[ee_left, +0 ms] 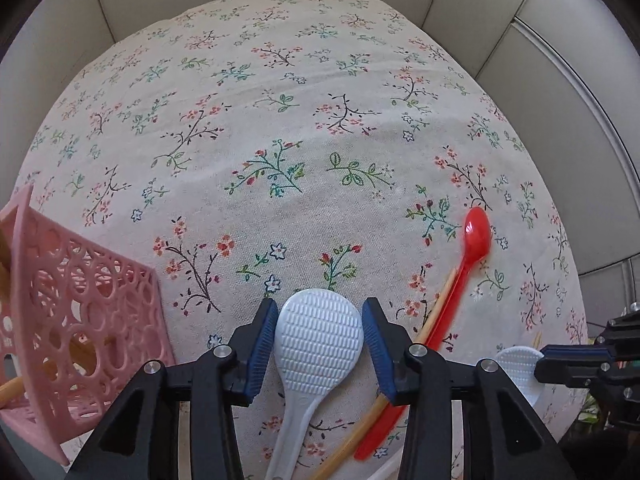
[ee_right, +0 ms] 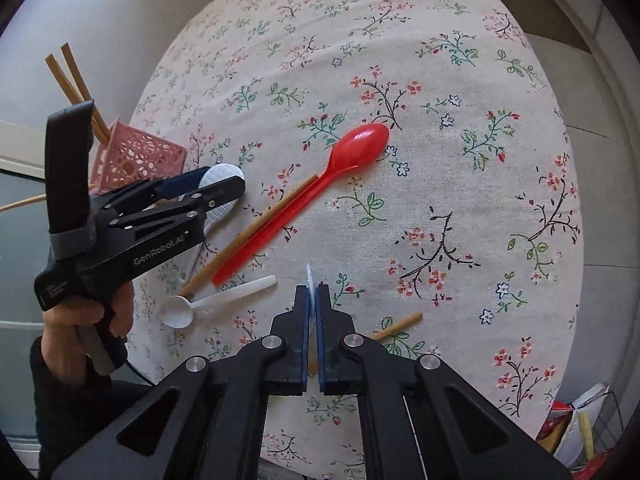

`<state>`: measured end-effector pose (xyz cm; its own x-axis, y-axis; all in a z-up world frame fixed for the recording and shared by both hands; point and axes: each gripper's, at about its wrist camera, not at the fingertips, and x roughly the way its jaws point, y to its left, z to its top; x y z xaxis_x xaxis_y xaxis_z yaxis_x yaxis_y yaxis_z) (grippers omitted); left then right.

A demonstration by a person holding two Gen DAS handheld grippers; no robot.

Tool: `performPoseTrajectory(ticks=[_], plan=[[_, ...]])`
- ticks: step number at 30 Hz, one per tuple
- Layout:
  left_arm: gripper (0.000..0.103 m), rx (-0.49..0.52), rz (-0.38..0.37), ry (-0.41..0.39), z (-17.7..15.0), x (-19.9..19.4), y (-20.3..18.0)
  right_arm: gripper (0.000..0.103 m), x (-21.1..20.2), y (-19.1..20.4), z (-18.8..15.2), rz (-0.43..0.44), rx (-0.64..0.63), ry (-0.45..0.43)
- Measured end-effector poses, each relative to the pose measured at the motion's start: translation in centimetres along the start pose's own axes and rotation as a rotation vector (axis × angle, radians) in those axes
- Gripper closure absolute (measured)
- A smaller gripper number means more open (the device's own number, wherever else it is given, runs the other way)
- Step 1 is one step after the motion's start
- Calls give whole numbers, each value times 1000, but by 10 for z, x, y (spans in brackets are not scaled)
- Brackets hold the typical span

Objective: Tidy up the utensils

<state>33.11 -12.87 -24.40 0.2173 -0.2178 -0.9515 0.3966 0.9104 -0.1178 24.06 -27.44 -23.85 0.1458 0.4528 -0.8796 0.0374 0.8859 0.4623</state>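
My left gripper [ee_left: 320, 332] is open, its blue pads either side of the head of a white rice paddle [ee_left: 318, 344] lying on the floral cloth. It also shows in the right wrist view [ee_right: 222, 184]. My right gripper [ee_right: 312, 292] is shut on a second white rice paddle, seen edge-on [ee_right: 309, 276]; in the left wrist view its head [ee_left: 518, 368] sits at that gripper's tip. A red spoon [ee_right: 320, 188] lies beside a wooden chopstick [ee_right: 256, 228]. A small white spoon [ee_right: 212, 304] lies nearby. A pink perforated basket [ee_left: 80, 320] at the left holds chopsticks [ee_right: 74, 80].
Another chopstick [ee_right: 396, 326] lies on the cloth [ee_right: 460, 180] just right of my right gripper. The round table's edge runs close behind the basket [ee_right: 136, 156]. Bags sit on the floor at the lower right [ee_right: 580, 424].
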Motion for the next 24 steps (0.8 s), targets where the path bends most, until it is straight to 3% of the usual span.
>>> performPoseTrajectory(ticks=[1, 7, 9, 13, 18, 24], plan=[[70, -10, -3, 3, 0, -1, 2, 100, -1, 1, 0, -2, -3, -3], [95, -69, -124, 0, -3, -16, 7, 101, -11, -3, -1, 21, 20, -28], [99, -65, -150, -7, -7, -22, 3, 101, -18, -4, -1, 28, 32, -49], [100, -27, -88, -86, -15, -45, -14, 101, -34, 0, -2, 13, 36, -119], [99, -26, -111, -295, -23, -107, -21, 100, -65, 19, -9, -35, -12, -253], [99, -105, -185, -606, -50, -190, 10, 101, -93, 39, -11, -31, -25, -379]])
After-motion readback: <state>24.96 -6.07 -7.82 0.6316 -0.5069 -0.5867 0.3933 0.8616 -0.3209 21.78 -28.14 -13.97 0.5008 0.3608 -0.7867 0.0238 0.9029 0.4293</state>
